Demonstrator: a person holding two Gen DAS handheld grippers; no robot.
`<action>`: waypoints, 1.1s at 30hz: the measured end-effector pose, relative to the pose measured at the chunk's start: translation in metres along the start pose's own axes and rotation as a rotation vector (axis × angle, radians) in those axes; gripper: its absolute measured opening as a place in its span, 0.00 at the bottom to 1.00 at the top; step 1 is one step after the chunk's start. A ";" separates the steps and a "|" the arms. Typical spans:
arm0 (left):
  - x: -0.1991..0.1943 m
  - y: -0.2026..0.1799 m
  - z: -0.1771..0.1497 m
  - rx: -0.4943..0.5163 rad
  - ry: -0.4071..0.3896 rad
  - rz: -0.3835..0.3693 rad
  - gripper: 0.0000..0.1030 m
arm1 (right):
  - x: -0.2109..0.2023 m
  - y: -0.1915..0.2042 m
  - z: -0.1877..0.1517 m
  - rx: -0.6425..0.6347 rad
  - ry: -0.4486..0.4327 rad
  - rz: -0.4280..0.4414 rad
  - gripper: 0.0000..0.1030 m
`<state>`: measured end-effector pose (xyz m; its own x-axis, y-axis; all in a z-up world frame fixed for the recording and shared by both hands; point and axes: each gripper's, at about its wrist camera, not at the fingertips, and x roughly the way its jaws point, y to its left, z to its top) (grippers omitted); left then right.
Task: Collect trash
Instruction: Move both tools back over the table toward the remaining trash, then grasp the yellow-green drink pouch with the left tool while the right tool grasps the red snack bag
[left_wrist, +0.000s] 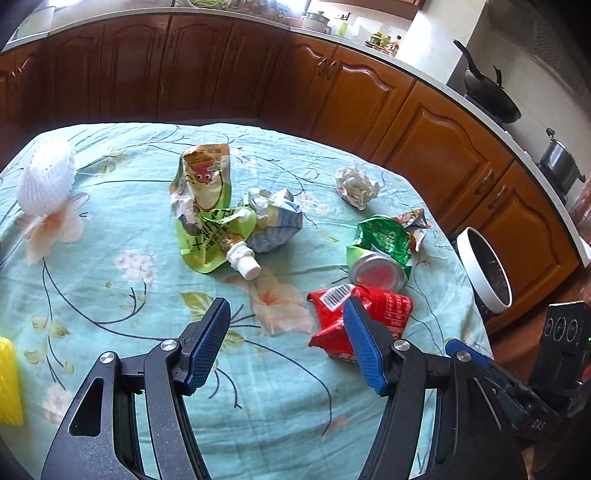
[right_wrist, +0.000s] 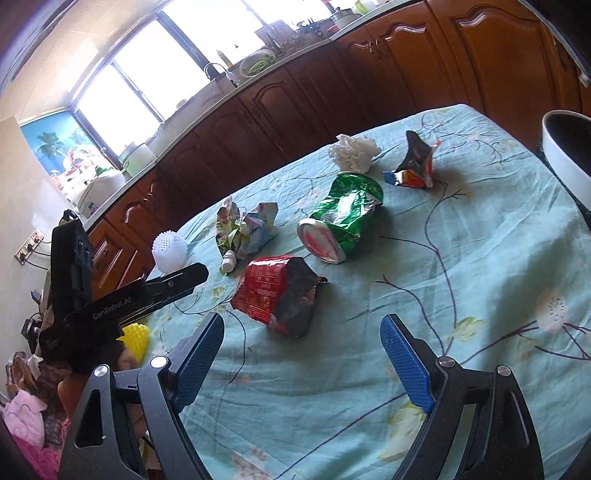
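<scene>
Trash lies on a table with a teal flowered cloth. A red wrapper lies nearest both grippers. Behind it is a crushed green can, a green spout pouch with a crumpled blue-white pack, a white paper ball and a small red-dark wrapper. My left gripper is open and empty, its right finger in front of the red wrapper. My right gripper is open and empty, just short of the red wrapper.
A white bin stands past the table's right edge. A white foam net and a yellow net lie at the left. Wooden cabinets run behind the table.
</scene>
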<state>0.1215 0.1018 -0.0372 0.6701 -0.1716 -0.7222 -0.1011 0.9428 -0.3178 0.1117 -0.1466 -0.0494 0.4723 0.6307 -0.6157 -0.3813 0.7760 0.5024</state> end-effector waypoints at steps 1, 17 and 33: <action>0.002 0.004 0.003 -0.008 0.000 0.001 0.63 | 0.005 0.003 0.001 -0.006 0.008 0.010 0.85; 0.068 0.068 0.073 -0.099 0.046 0.102 0.41 | 0.056 0.025 0.011 -0.040 0.116 0.069 0.15; 0.017 0.016 0.046 0.059 -0.023 0.063 0.03 | -0.008 0.004 0.010 -0.019 0.024 0.071 0.03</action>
<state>0.1652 0.1274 -0.0259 0.6804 -0.1050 -0.7253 -0.1010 0.9668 -0.2347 0.1148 -0.1490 -0.0364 0.4248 0.6839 -0.5931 -0.4283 0.7290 0.5339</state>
